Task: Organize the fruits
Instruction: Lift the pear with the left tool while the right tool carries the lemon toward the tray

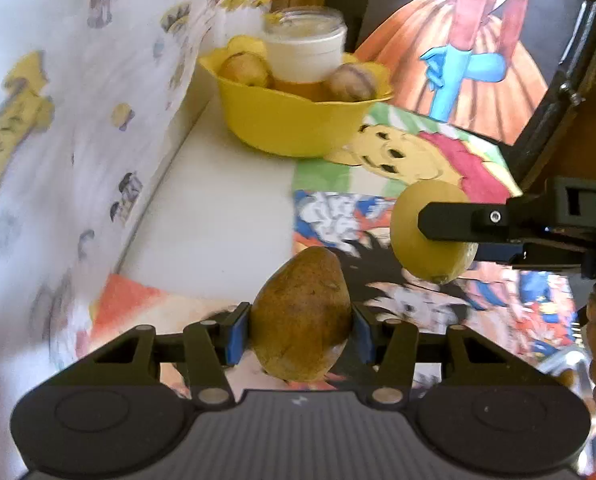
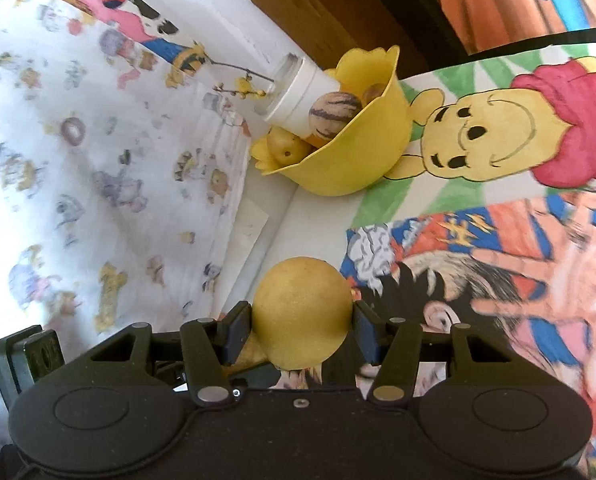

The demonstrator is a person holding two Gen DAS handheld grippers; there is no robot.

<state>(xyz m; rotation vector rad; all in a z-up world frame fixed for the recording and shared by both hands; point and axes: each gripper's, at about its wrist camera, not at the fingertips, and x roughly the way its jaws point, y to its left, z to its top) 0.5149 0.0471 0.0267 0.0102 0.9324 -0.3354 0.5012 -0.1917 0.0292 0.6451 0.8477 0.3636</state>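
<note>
Gripping one brown pear (image 1: 301,314) between its blue-padded fingers (image 1: 234,332), the left gripper (image 1: 300,330) is closed on the fruit, well in front of the yellow bowl (image 1: 294,126). The right gripper (image 2: 301,332) is likewise closed on one yellow lemon (image 2: 302,314), held to the right of the pear and nearer the bowl. The letters "DA" show on its housing in the left view. The bowl stands at the far end of the desk (image 1: 222,216) and holds one white jar (image 1: 304,46), one striped fruit (image 2: 334,118) and two yellowish fruits; a further small fruit is unclear.
</note>
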